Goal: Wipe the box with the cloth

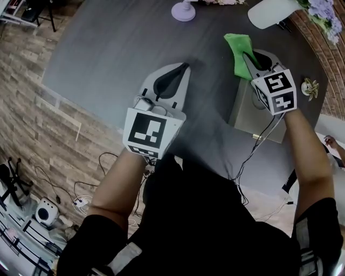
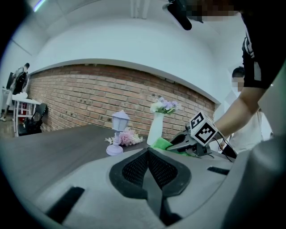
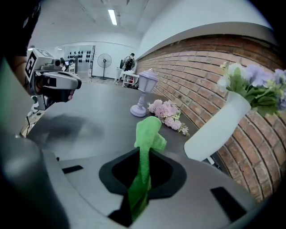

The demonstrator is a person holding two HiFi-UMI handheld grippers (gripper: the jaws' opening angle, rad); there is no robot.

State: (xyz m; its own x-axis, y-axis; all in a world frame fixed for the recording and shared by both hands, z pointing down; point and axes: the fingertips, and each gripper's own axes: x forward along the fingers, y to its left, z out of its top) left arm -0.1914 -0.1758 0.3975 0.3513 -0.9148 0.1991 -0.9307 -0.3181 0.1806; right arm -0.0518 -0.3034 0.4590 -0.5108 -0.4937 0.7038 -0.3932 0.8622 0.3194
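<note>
Left gripper [image 1: 184,68]: jaws pressed together with nothing between them. It is held over the bare table [image 1: 102,51] near the middle of the head view, pointing toward 12 o'clock.
Right gripper [image 1: 249,58]: jaws clamped on the cloth [image 1: 237,47], at 2 o'clock in the head view and above the box [image 1: 252,116].
Cloth: green. A strip runs down between the jaws, and a bunched end sticks out past the tips toward 11 o'clock.
Box: pale, near the table's edge at 3 o'clock. Its far part is covered by the right gripper and its marker cube. The right gripper view does not show the box.
Contact: no view settles whether the cloth touches the box. The free end seems to hang over the table beyond it.
Lamp [image 1: 184,9]: small and lilac, at 12 o'clock, with its top cut off by the frame in the head view.
Vase [image 1: 269,12]: white, at 1 o'clock, only partly inside the head view. Purple flowers [image 3: 257,82] stand in it.
Pink flowers [image 3: 167,112]: lying on the table between the lamp and the vase.
Small pale object [image 1: 311,88]: at 3 o'clock past the marker cube, too small to identify.
Cable [image 1: 257,146]: runs from the right gripper down across the box front toward 5 o'clock.
</note>
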